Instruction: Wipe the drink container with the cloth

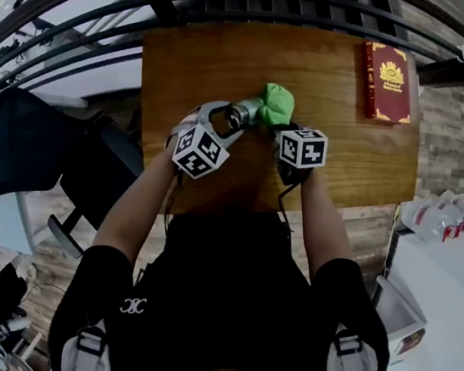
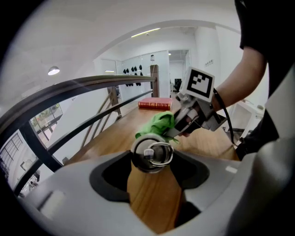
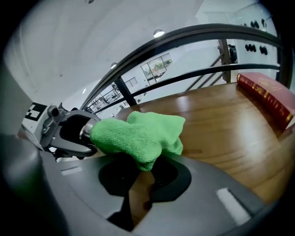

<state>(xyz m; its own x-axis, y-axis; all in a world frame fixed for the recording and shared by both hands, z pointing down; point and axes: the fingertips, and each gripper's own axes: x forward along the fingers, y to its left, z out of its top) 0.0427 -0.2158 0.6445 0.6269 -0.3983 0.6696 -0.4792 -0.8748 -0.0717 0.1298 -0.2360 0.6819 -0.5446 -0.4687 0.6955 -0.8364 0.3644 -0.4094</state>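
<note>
While seen from the head view, silver metal drink container (image 1: pixel 243 115) is held above wooden surface (image 1: pixel 346 162), green microfibre cloth (image 1: pixel 276 103) over its far end. Left gripper view: left gripper (image 2: pixel 152 170) fingers clamp the container's ring-capped end. Right gripper view: right gripper (image 3: pixel 143 177) fingers pinch the cloth.

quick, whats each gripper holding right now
left gripper: closed on the round steel drink container.
right gripper: closed on the bunched green cloth, which is pressed against the container.

The drink container (image 2: pixel 151 154) is shiny, smooth metal. The cloth (image 3: pixel 138 136) is fuzzy, matt microfibre. The surface (image 1: pixel 232 60) is glossy varnished wood. The book (image 1: pixel 388 82) has a gilt-stamped cover.
</note>
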